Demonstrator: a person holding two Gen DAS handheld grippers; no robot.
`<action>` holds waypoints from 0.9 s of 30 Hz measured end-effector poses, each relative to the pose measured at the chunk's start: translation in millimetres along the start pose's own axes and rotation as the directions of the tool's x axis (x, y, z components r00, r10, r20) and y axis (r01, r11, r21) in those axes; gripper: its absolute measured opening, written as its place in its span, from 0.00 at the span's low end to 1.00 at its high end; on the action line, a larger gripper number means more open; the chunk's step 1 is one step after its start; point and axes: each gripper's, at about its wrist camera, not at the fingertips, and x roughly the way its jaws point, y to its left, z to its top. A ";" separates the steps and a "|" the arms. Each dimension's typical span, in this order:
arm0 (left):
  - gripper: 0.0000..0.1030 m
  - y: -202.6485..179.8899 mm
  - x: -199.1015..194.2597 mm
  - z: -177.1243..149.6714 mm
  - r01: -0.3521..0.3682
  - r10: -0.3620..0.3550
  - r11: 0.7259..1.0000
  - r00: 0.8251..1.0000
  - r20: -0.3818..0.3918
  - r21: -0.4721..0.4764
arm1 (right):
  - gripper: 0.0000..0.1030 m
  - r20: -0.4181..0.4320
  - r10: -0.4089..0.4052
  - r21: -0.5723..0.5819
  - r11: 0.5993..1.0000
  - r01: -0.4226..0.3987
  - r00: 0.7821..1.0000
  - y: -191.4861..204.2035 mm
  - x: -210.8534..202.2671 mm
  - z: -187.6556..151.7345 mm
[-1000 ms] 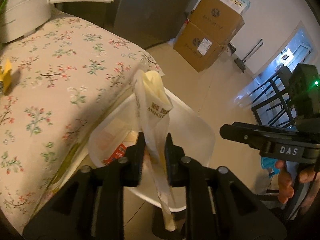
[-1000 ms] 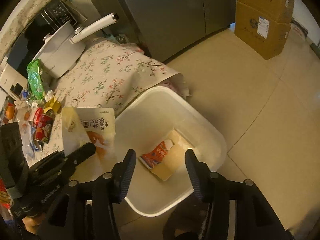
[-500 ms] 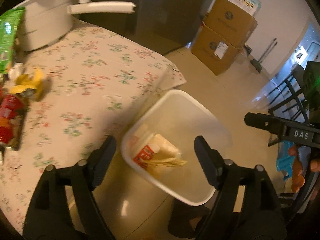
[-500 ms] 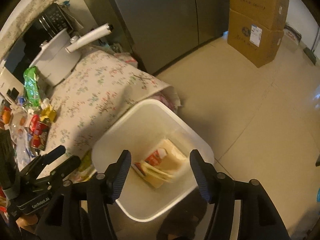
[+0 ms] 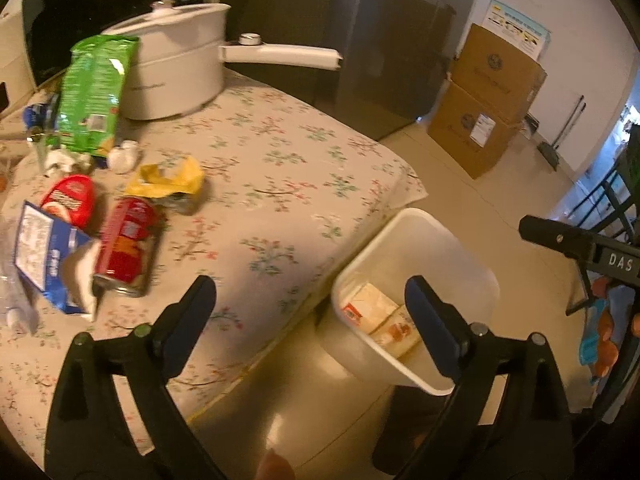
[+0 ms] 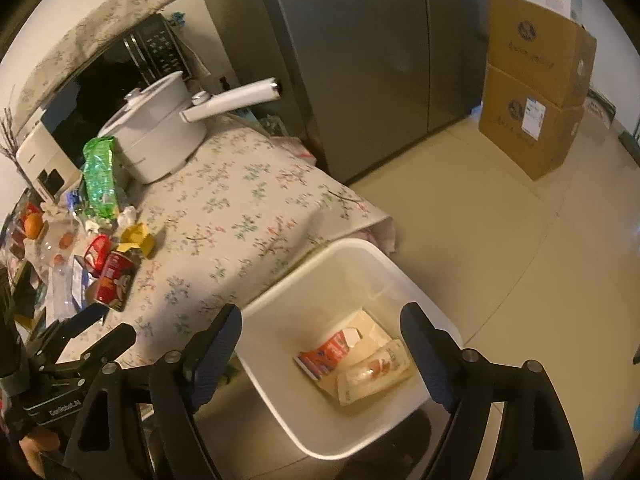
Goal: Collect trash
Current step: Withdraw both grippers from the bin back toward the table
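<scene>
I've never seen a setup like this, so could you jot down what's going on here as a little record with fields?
Setting: table with floral cloth, white bin on the floor beside it
In bin: two flat wrappers
Trash on table: red can, yellow wrapper, green bag, blue-white packet
Also on table: white pot
Left hand-held gripper: open, empty
Right hand-held gripper: open, empty, over the bin

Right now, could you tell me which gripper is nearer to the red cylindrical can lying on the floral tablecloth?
Left. The left gripper hangs open at the table's edge, just right of the red can. The right gripper is open above the white plastic bin, off the table.
</scene>
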 end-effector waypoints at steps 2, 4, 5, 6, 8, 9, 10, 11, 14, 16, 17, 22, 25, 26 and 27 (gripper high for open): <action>0.96 6.1 -3.3 -0.5 -0.019 0.019 1.000 1.000 0.003 -0.004 | 0.82 0.012 0.006 -0.012 1.000 -0.006 1.000 9.5 -1.2 2.1; 0.96 14.5 -7.2 -2.2 -0.027 0.027 0.999 1.000 0.006 -0.017 | 0.83 0.023 0.014 -0.028 1.000 -0.013 1.000 21.0 -2.6 4.1; 0.96 19.0 -9.5 -2.4 -0.031 0.031 0.999 0.999 0.008 -0.024 | 0.83 0.026 0.016 -0.034 0.999 -0.015 1.000 24.2 -3.1 4.2; 0.96 22.1 -11.6 -3.0 -0.037 0.037 0.999 0.999 0.010 -0.027 | 0.84 0.030 0.019 -0.045 0.999 -0.017 0.999 30.6 -3.2 5.2; 0.97 30.2 -17.0 -3.8 -0.054 0.055 0.998 0.998 0.018 -0.035 | 0.84 0.038 0.023 -0.063 0.998 -0.021 0.999 40.5 -3.4 6.9; 0.97 34.5 -20.0 -4.4 -0.062 0.063 0.997 0.998 0.022 -0.039 | 0.84 0.044 0.027 -0.074 0.997 -0.024 0.999 46.5 -3.2 7.7; 0.97 38.2 -22.4 -4.7 -0.070 0.071 0.997 0.997 0.025 -0.043 | 0.84 0.049 0.032 -0.084 0.996 -0.028 0.998 53.5 -3.3 8.7; 0.97 42.7 -24.9 -5.1 -0.079 0.080 0.996 0.996 0.028 -0.048 | 0.84 0.052 0.037 -0.091 0.995 -0.032 0.998 58.1 -3.2 9.4; 0.97 55.6 -31.2 -6.2 -0.094 0.096 0.993 0.995 0.033 -0.065 | 0.85 0.060 0.051 -0.112 0.993 -0.045 0.997 73.0 -2.8 11.0; 0.97 65.6 -36.0 -7.2 -0.105 0.109 0.991 0.993 0.037 -0.079 | 0.85 0.066 0.060 -0.131 0.990 -0.051 0.996 85.6 -2.5 11.7; 0.97 70.8 -38.7 -8.1 -0.111 0.114 0.990 0.993 0.039 -0.086 | 0.85 0.068 0.062 -0.136 0.989 -0.052 0.996 89.0 -2.1 11.7; 0.97 93.1 -49.4 -11.3 -0.126 0.131 0.985 0.990 0.042 -0.115 | 0.85 0.068 0.084 -0.161 0.984 -0.072 0.994 115.5 2.5 13.0; 0.97 109.6 -54.1 -14.0 -0.144 0.151 0.980 0.988 0.038 -0.138 | 0.86 0.065 0.094 -0.172 0.982 -0.082 0.993 130.2 5.8 13.3; 0.97 116.1 -55.3 -15.1 -0.151 0.157 0.978 0.987 0.036 -0.147 | 0.86 0.066 0.096 -0.174 0.981 -0.084 0.993 133.0 6.9 13.3; 0.97 123.1 -56.6 -16.4 -0.158 0.165 0.975 0.986 0.033 -0.157 | 0.86 0.066 0.099 -0.180 0.980 -0.086 0.993 138.7 8.7 13.3</action>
